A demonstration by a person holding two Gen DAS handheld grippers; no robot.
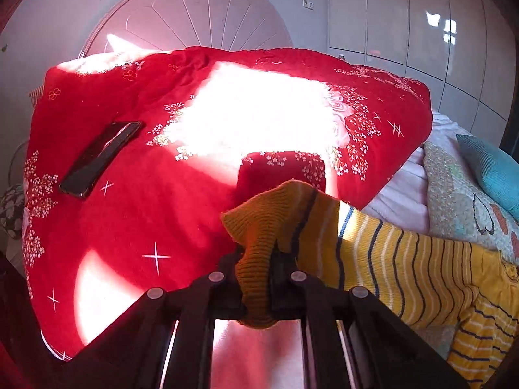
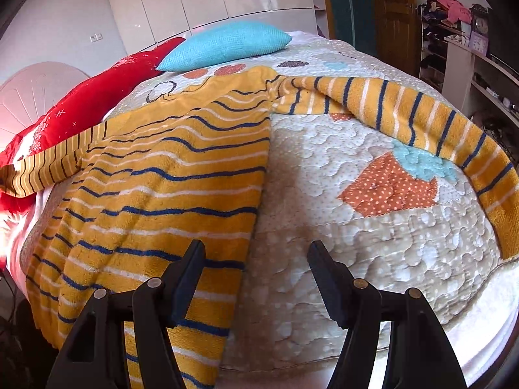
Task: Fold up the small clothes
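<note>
My left gripper point(image 1: 258, 265) is closed tight on the ribbed cuff point(image 1: 259, 227) of one sleeve of the yellow striped sweater point(image 2: 155, 175), and this cuff is lifted over the red blanket point(image 1: 129, 220). My right gripper point(image 2: 256, 278) has the jaws wide apart and holds nothing; it hovers above the sweater's side edge, left finger over the knit, right finger over the quilt point(image 2: 356, 259).

The sweater body lies flat on the quilt, w/ its lower part hanging over the bed edge. The other sleeve point(image 2: 421, 123) is stretched far out to the right.

Risks, as I judge them:
- The cuff is bunched in my left jaws, so if I pull sideways too fast the whole body may drag and wrinkle, bc nothing pins it down.
- The hanging hem can slide off the bed if the body shifts toward the edge.
- If I carry the sleeve too far left, it lands on the blanket, not on the body.

Around: a dark phone point(image 1: 100, 159) lies on the blanket, well apart from the cuff. A blue cushion point(image 2: 227, 45) sits near the sweater's top end; I cannot tell whether they touch. Strong sun glare hides the blanket's middle.
</note>
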